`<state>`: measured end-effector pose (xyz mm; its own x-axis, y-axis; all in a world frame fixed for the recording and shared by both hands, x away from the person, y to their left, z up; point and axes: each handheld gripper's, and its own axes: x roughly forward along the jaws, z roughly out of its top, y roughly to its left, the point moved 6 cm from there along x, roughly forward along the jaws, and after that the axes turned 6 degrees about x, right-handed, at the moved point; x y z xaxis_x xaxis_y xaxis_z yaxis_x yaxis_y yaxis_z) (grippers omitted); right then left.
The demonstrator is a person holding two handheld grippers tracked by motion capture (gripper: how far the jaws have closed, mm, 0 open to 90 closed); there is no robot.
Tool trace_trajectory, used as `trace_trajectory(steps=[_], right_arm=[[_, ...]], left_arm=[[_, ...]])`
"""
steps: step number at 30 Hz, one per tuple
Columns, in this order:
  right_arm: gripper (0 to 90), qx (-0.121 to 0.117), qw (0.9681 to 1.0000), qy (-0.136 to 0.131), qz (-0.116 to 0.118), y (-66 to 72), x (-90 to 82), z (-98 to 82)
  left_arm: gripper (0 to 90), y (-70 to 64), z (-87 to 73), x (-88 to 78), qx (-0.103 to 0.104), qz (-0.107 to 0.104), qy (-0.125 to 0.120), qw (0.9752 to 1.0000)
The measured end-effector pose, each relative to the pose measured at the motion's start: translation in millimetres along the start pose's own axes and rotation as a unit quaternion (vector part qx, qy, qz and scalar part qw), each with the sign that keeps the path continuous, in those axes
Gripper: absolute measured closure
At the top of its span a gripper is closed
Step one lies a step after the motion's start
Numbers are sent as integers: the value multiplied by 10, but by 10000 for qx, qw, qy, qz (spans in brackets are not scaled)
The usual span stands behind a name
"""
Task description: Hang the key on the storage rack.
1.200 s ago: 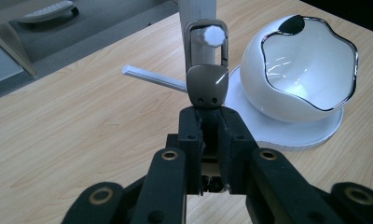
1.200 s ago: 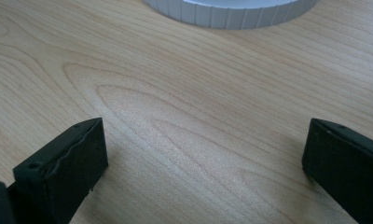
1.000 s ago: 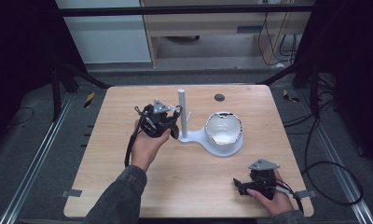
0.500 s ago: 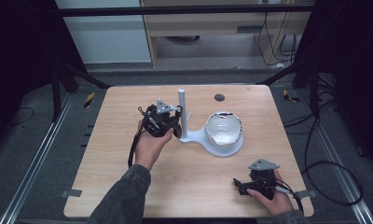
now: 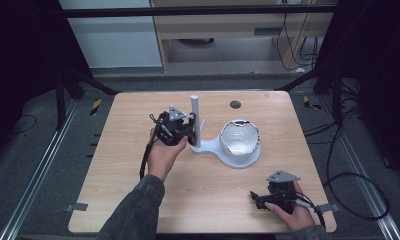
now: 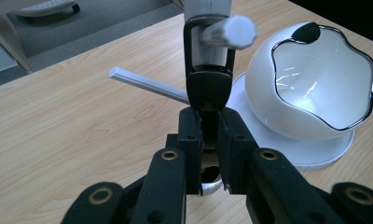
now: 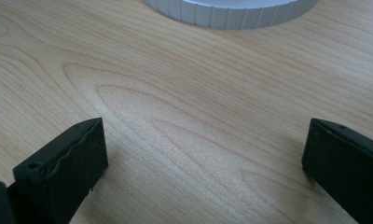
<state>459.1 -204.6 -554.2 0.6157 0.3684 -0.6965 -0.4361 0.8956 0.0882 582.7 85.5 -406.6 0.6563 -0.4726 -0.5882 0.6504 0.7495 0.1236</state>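
Note:
A white stand has an upright post and a round base that carries a white bowl with a chrome wavy rim. In the left gripper view a black looped tag hangs around a pale peg of the post. My left gripper is shut on the lower end of that tag, right beside the bowl. From above, the left gripper sits against the post. My right gripper rests low near the table's front right, open, with bare wood between its jaws.
A thin pale rod sticks out sideways from the post, low over the wooden table. A small dark disc lies near the far edge. The ribbed rim of the stand base lies ahead of the right gripper.
My left gripper has edged slightly to the right, closer to the post. The right hand has kept still.

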Motion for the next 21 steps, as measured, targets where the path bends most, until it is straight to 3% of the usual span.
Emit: trace_trajectory(steps=[2,21], right_arm=[[4,-88,10000,-32,-24,-14,7,0],[4,-88,10000,-30,-26,-13,7,0]], left_arm=[[800,2,0,8,-18,-2,-9,10000],[795,6,19,50,-39,1,6,10000]])
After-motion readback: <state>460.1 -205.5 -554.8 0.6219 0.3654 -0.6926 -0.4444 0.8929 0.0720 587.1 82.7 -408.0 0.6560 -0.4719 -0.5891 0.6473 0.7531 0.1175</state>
